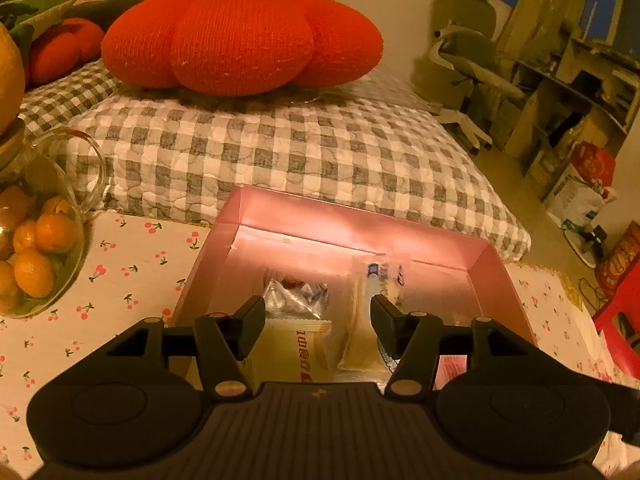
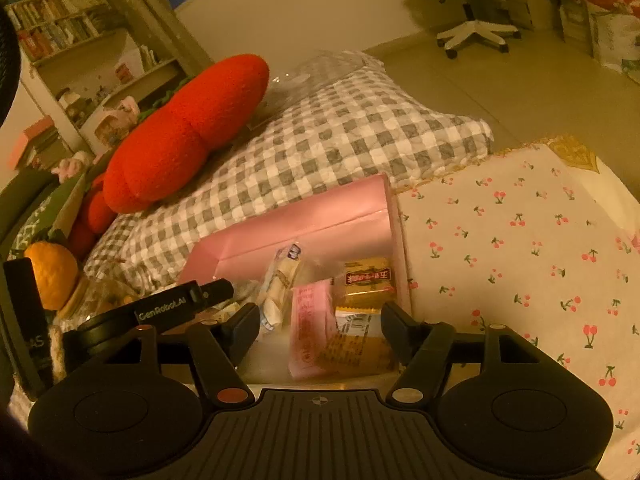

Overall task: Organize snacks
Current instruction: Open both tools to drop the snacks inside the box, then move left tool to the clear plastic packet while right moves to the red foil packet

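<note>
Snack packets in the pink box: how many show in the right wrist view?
4: a white wrapped stick at left, a pink packet in the middle, a gold packet at right, a yellow one below it. Others may be hidden.

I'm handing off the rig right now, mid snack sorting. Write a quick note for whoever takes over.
Left tool: open, empty, hanging over the pink box.
Right tool: open, empty, over the same box from the other side.
In the box: a silver packet, a cream packet, a long pale packet, a pink packet and gold packets.
Done: several snacks are boxed.
Left: no loose snacks show on the cherry tablecloth; check outside the views, then tidy the packets.
</note>
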